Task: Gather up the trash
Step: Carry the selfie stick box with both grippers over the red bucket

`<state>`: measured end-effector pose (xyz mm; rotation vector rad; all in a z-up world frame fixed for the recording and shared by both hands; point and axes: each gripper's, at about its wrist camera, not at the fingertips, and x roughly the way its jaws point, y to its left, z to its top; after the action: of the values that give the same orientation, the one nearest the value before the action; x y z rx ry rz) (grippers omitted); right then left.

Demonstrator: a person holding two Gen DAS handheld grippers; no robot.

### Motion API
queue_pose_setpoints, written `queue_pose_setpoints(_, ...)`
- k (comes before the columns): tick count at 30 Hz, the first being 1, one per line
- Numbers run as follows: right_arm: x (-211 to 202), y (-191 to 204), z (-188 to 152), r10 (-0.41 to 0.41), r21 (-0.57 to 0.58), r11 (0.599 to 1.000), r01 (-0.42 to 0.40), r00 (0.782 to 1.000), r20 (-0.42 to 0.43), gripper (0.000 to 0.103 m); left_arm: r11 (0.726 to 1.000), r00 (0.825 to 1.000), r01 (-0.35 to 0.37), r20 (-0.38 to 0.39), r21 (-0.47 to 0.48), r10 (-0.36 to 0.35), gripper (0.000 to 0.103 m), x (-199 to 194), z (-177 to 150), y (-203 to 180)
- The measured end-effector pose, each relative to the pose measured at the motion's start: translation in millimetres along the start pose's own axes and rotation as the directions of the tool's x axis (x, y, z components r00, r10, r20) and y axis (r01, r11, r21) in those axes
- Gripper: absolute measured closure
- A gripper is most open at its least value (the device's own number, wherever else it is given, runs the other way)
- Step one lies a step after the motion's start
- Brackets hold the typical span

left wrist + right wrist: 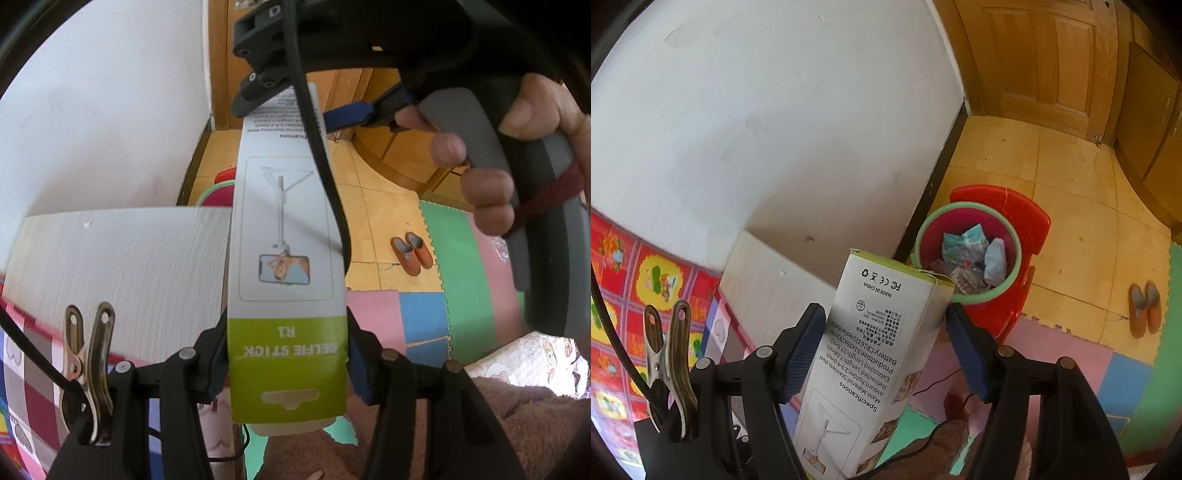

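A long white selfie stick box (284,221) with a green end is carried between both grippers. My left gripper (286,347) is shut on its green end, blue pads pressed on both sides. My right gripper (295,109), held by a person's hand (480,192), grips the far end. In the right wrist view the same box (879,302) sits tilted between the right gripper (886,332), its corner against the right pad. Beyond the box stands a pink trash bin (964,295) with a green rim, holding several wrappers. In the left wrist view the bin (218,194) peeks out behind the box.
A red plastic chair (1015,214) stands right behind the bin, by the white wall (757,110). A white board (122,266) lies left of the box. Orange slippers (1143,310) rest on the tiled floor near coloured foam mats (424,317). A wooden door (1045,62) closes the far side.
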<state>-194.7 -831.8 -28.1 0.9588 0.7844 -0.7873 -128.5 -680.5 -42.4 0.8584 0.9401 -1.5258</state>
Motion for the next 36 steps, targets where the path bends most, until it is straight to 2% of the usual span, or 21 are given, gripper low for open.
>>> queue_pose_setpoints(7, 22.9, -28.6, 31.2, 0.024, -0.001, 1.0, -0.024, 0.999, -0.045, 0.034, 0.998, 0.998, -0.032, -0.047, -0.048, 0.029, 0.048, 35.8, 35.5, -7.9)
queue_pose_setpoints(15, 72.2, -68.5, 81.7, 0.076, -0.064, 0.994, -0.089, 0.981, -0.181, 0.034, 0.977, 0.99, -0.11, -0.109, -0.185, 0.091, 0.049, 89.0, 83.3, -24.7)
queue_pose_setpoints(22, 118.9, -95.0, 119.3, 0.075, -0.163, 0.978, -0.128, 0.952, -0.297, 0.034, 0.93, 0.987, -0.135, -0.129, -0.343, 0.096, 0.049, 140.5, 109.0, -31.8)
queue_pose_setpoints(26, 153.2, -105.0, 133.0, 0.061, -0.221, 0.964, -0.146, 0.934, -0.352, 0.034, 0.89, 0.984, -0.155, -0.152, -0.428, 0.098, 0.049, 171.3, 117.9, -21.3)
queue_pose_setpoints(32, 211.5, -114.6, 136.5, 0.055, -0.262, 0.948, -0.179, 0.906, -0.42, 0.034, 0.839, 0.976, -0.193, -0.186, -0.509, 0.112, 0.049, 222.0, 115.7, -4.9)
queue_pose_setpoints(36, 243.0, -119.5, 134.4, 0.057, -0.295, 0.935, -0.199, 0.901, -0.43, 0.032, 0.824, 0.974, -0.208, -0.188, -0.528, 0.126, 0.049, 251.4, 113.2, 2.7)
